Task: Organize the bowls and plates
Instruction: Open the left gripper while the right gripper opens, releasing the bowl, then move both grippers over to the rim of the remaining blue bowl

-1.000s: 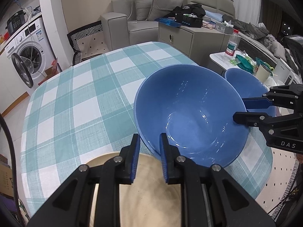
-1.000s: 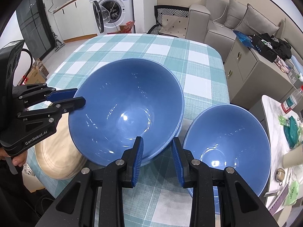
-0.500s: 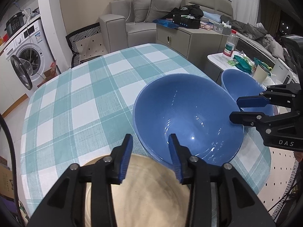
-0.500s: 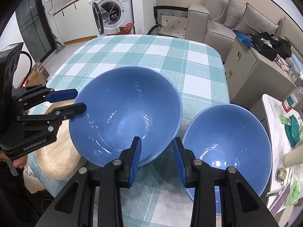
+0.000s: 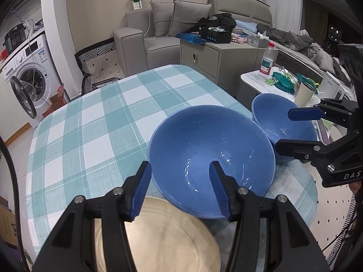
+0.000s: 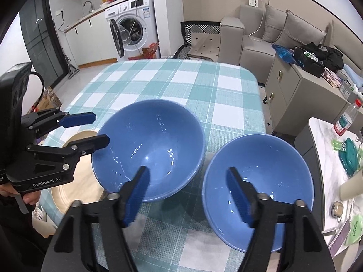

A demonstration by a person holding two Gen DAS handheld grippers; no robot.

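1. The left gripper (image 5: 179, 189) is hovering with its jaws spread wide and nothing between them, poised over the near rim of the big bowl (image 5: 211, 158).
2. The right gripper (image 6: 188, 195) is likewise standing wide apart and holding nothing, hanging over the gap between the big bowl (image 6: 149, 149) and the small bowl (image 6: 258, 181).
3. The big bowl is sitting upright near the table's (image 6: 181, 86) front edge. Its near-left rim seems to be overlapping the edge of the tan plate (image 5: 168, 238); whether it is resting on the plate or just beside it cannot be told.
4. The small bowl is standing upright just beside the big bowl, to the right, at the table's right edge. Their rims are looking close, but contact cannot be told.
5. The plate is lying flat at the table's front-left corner, below the left gripper, partly hidden by its fingers.
6. Judging from the layout, the three dishes are gathered at the near edge so that they can be stacked, and both grippers are open because no dish is picked yet.
7. A likely next move is nesting the small bowl inside the big one, since the right gripper is nearest it; a rim pinch would be needed.
8. The risk is a glossy rim slipping from a pinch, or a bowl near the edge tipping off.
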